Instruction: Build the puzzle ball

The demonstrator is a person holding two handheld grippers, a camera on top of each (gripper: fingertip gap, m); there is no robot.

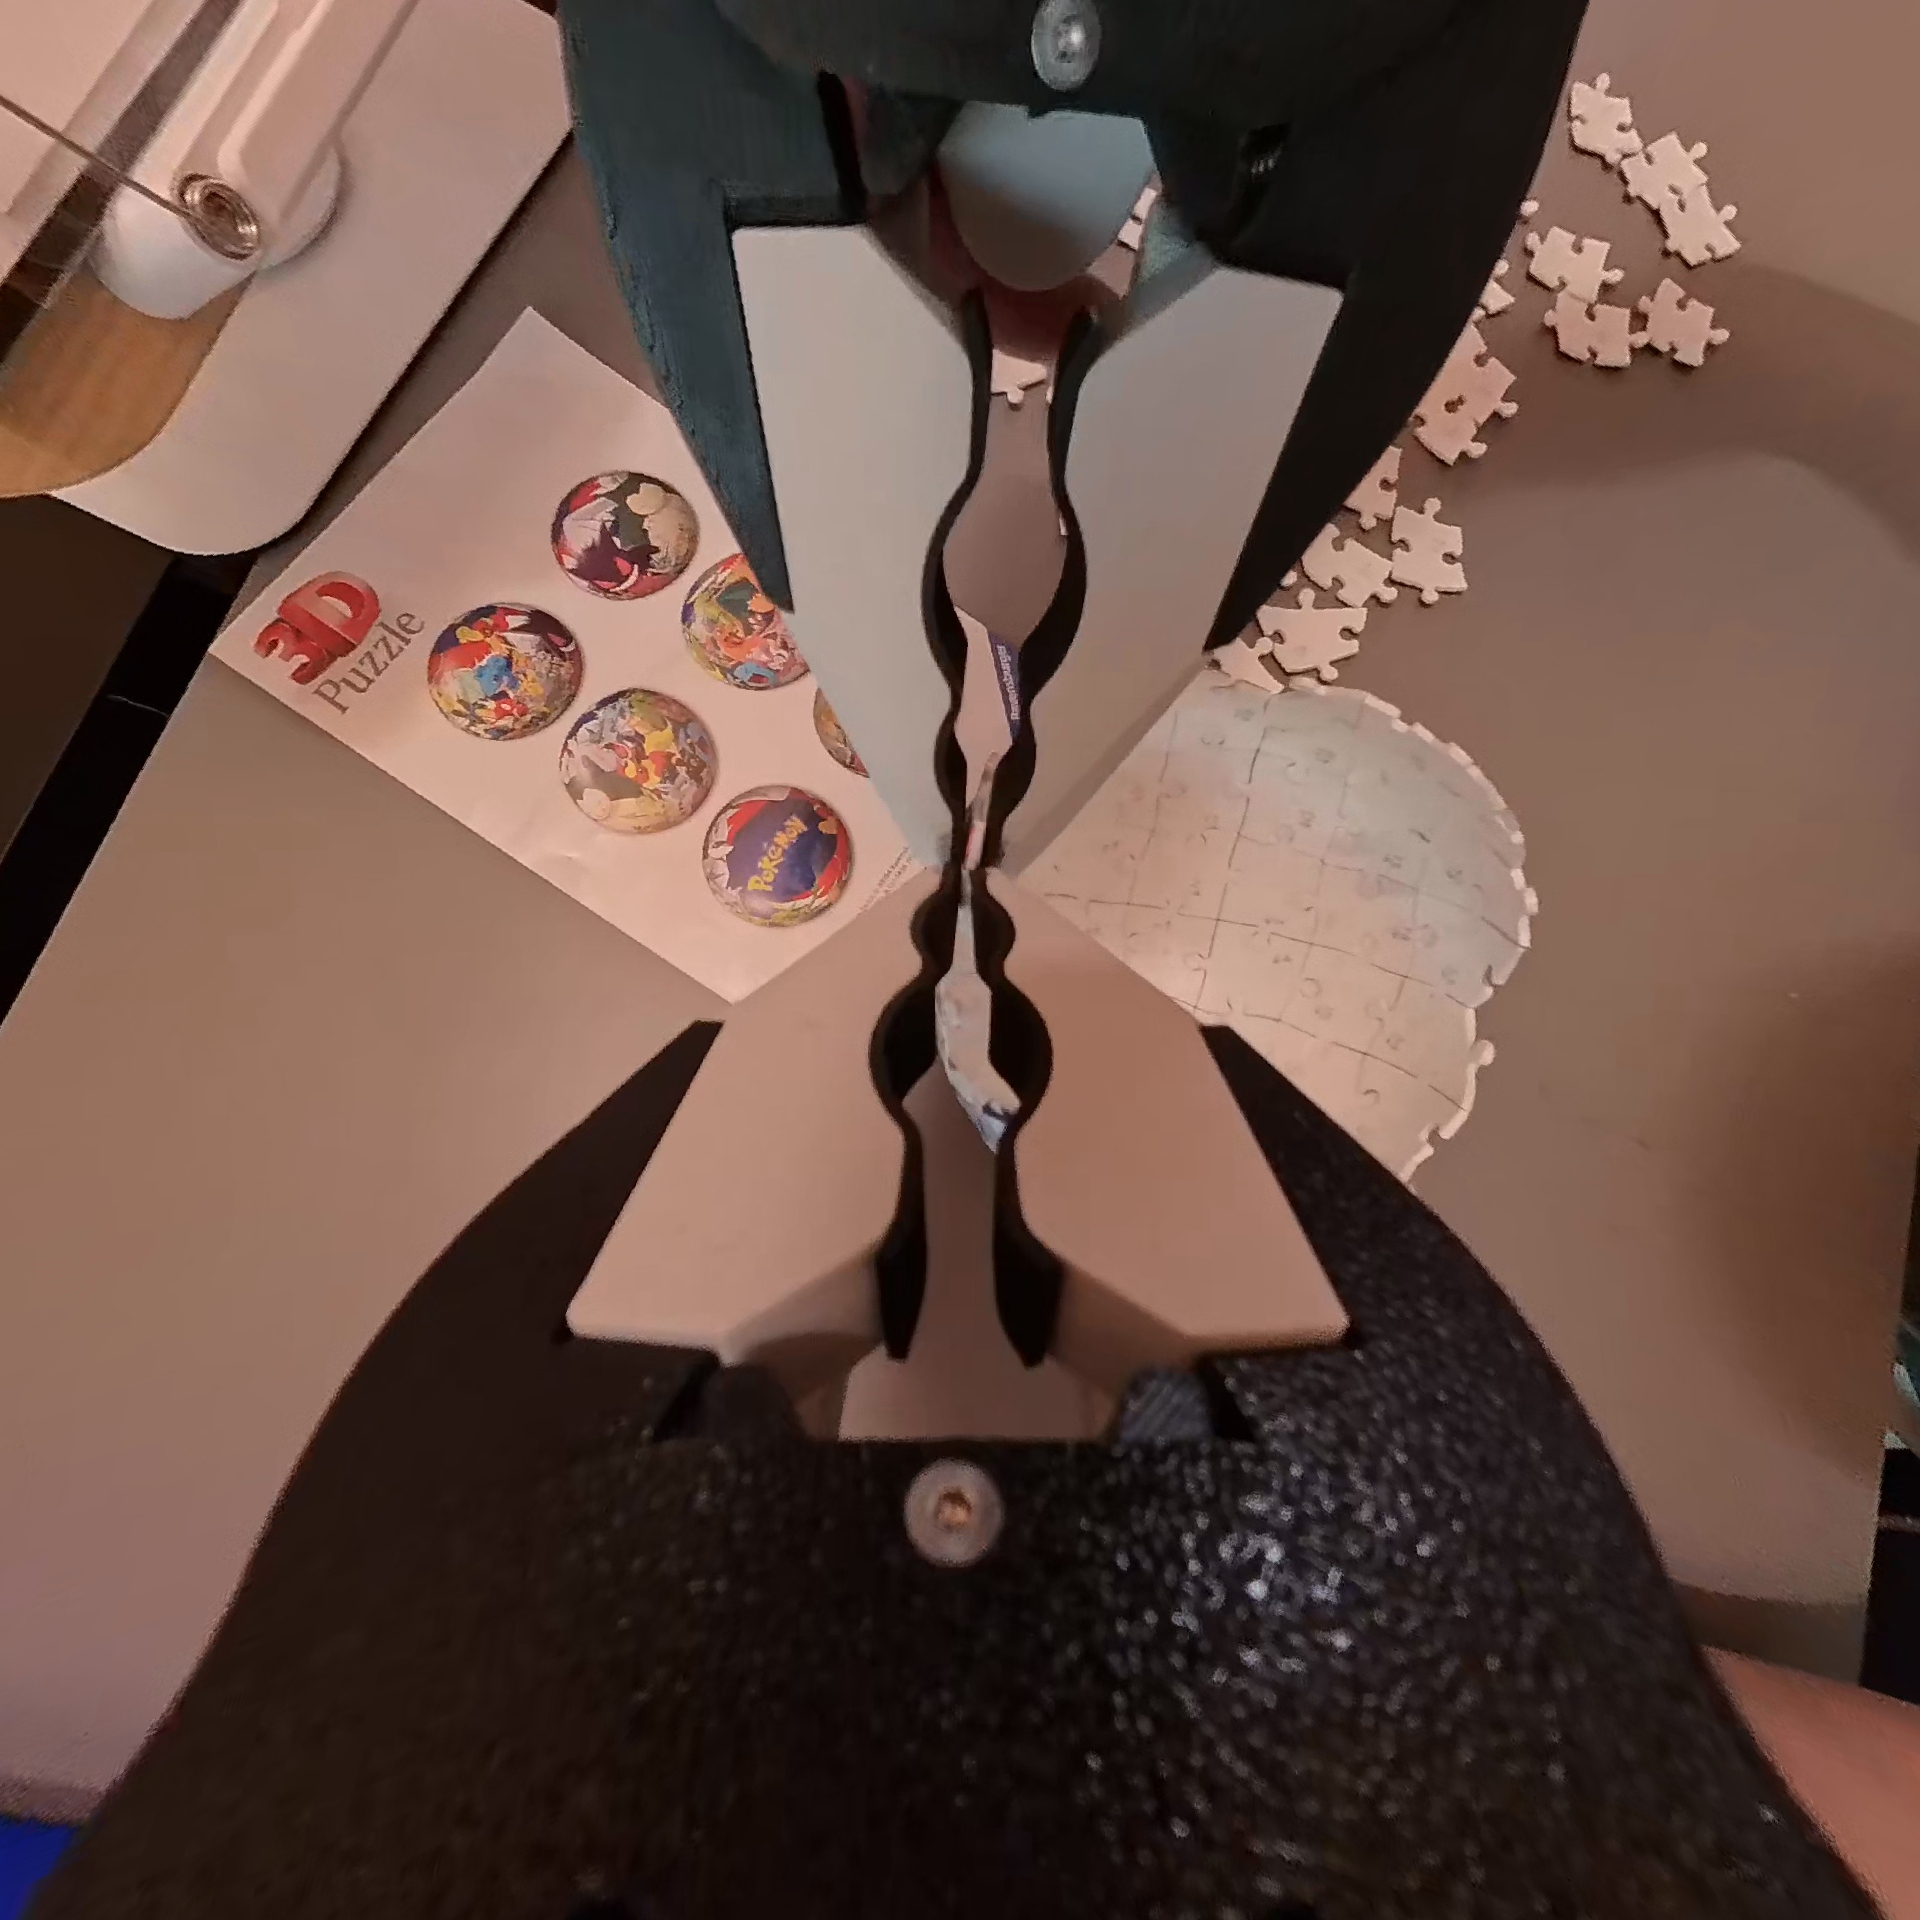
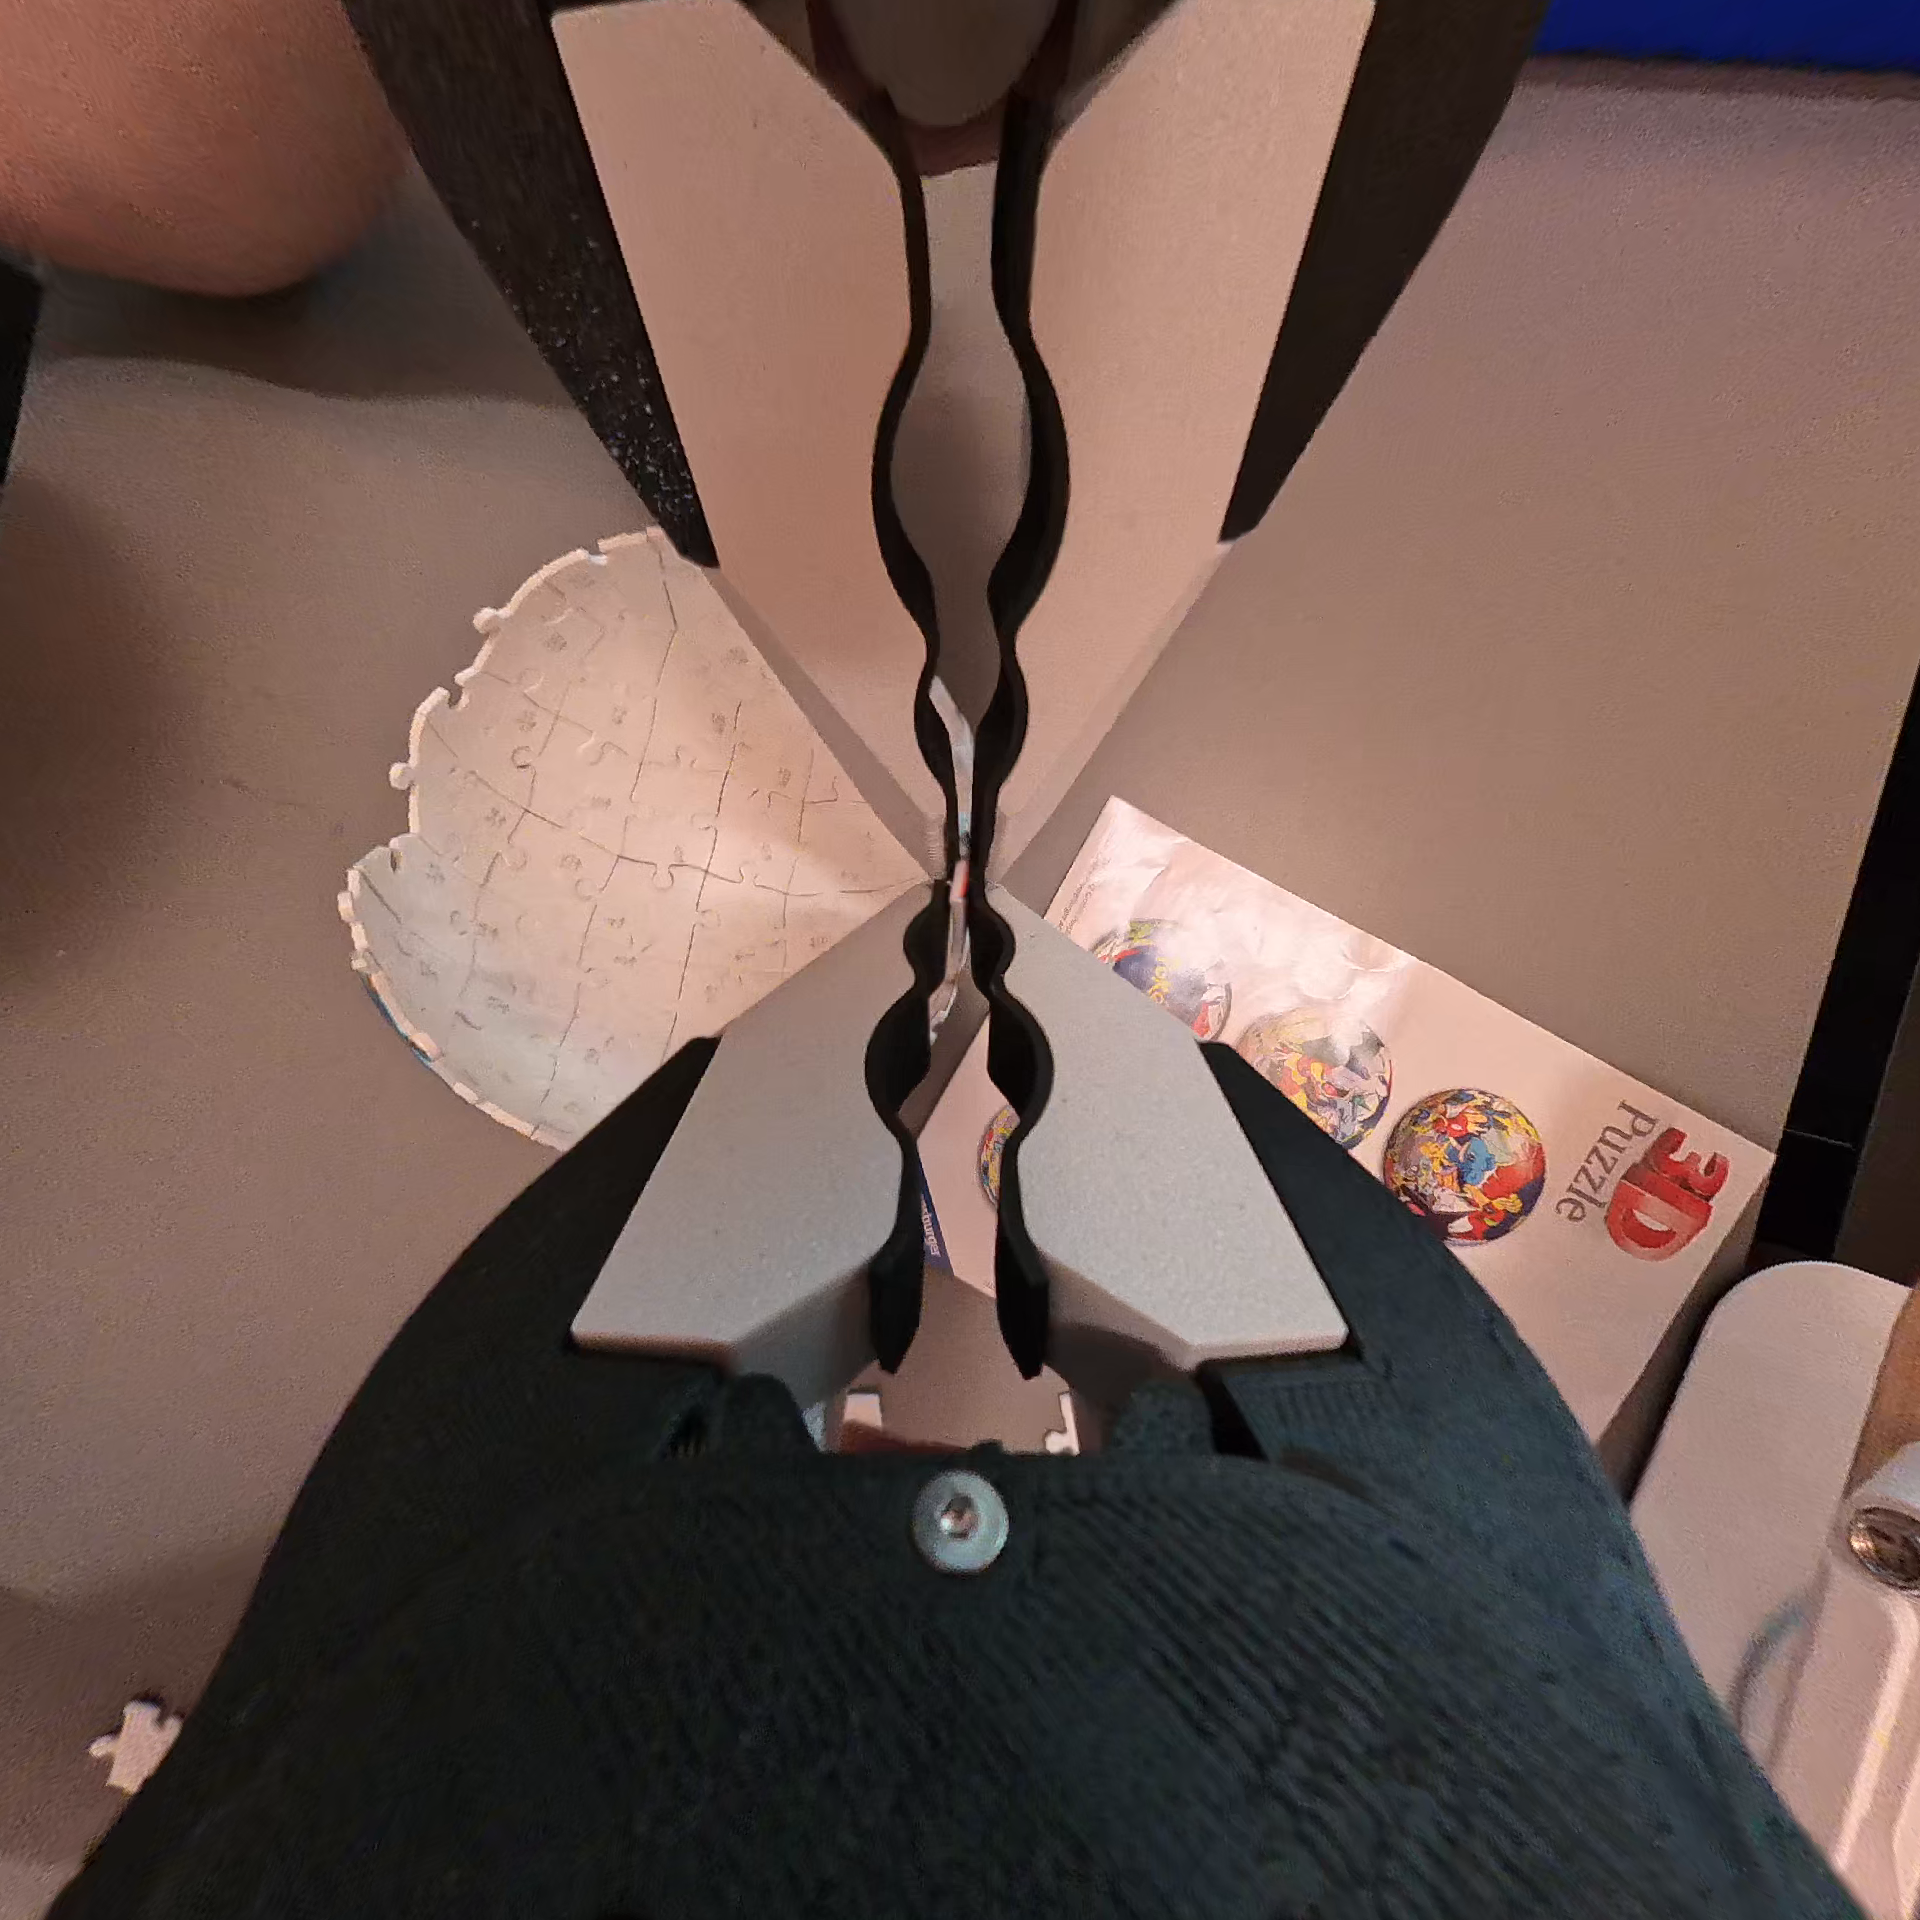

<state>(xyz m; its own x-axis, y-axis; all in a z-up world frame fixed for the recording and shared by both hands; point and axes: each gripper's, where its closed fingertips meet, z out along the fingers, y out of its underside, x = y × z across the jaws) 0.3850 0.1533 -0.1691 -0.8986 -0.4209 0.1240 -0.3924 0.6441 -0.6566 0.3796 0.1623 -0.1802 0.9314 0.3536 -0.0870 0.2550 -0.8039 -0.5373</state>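
- The surface is a plain grey-brown table (image 1: 312, 1195), matte and under warm, dim light, with soft shadows from the tools falling across it.
- The two grippers meet tip to tip above the middle of the table. The left gripper (image 1: 961, 940) comes up from the bottom of the left wrist view, and the right gripper (image 2: 961, 909) does the same in its own view; each shows in the other's picture coming down from the top.
- Both pairs of jaws are nearly pressed together, their wavy black pads pinching a thin puzzle piece (image 1: 977, 1023) that stands on edge between all four tips. Only slivers of its white and printed sides show.
- The partly built puzzle ball (image 1: 1299, 914) lies on the table just beside the tips as a shallow curved shell, its pale inner face up and its rim jagged with tabs.
- A scatter of loose pieces (image 1: 1455, 416), white backs up, spreads beyond the shell toward the table's far right corner in the left wrist view; one stray piece (image 2: 135, 1745) shows near the bottom left edge of the right wrist view.
- An instruction sheet (image 1: 499, 665) printed with coloured balls lies flat on the opposite side of the tips from the shell.
- Past the sheet a white stand (image 1: 197, 239) with a metal bolt rests at the table's edge, with wood beneath it and darkness beyond the edge.
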